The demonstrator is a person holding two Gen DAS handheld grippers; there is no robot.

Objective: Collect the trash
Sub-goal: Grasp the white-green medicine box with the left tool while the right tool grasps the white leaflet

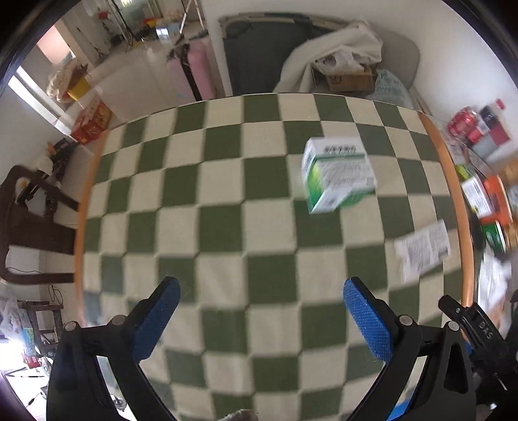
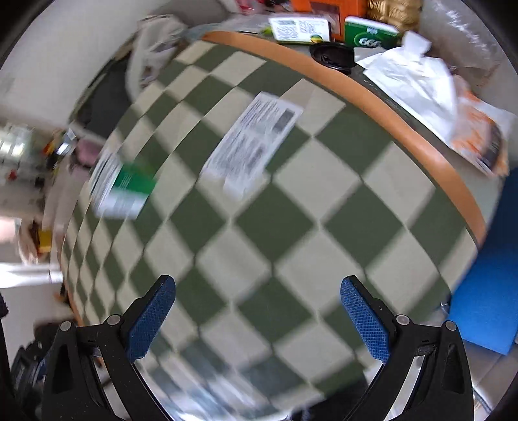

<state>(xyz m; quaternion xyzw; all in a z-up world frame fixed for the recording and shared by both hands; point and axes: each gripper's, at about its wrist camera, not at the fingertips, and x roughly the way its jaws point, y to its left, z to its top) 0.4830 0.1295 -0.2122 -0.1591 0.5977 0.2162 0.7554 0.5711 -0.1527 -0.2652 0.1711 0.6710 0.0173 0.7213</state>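
Note:
A green and white carton [image 1: 336, 175] lies on the green-and-cream checkered tablecloth [image 1: 226, 200], ahead and right of my left gripper [image 1: 260, 286], which is open and empty. A printed paper leaflet [image 1: 422, 251] lies flat near the table's right edge. In the right wrist view the leaflet [image 2: 254, 142] lies ahead of my right gripper [image 2: 257, 285], open and empty, and the carton [image 2: 123, 187] sits blurred at the left. Part of the right gripper's body [image 1: 479, 327] shows at the lower right of the left wrist view.
The table has an orange rim [image 2: 404, 129]. Beyond it a side surface holds boxes [image 2: 301, 29], a green pack [image 2: 369, 34], a black cup [image 2: 332, 55] and a white plastic bag [image 2: 417, 81]. A dark chair [image 1: 29, 226] stands left of the table. A blue object [image 2: 485, 291] is at the right.

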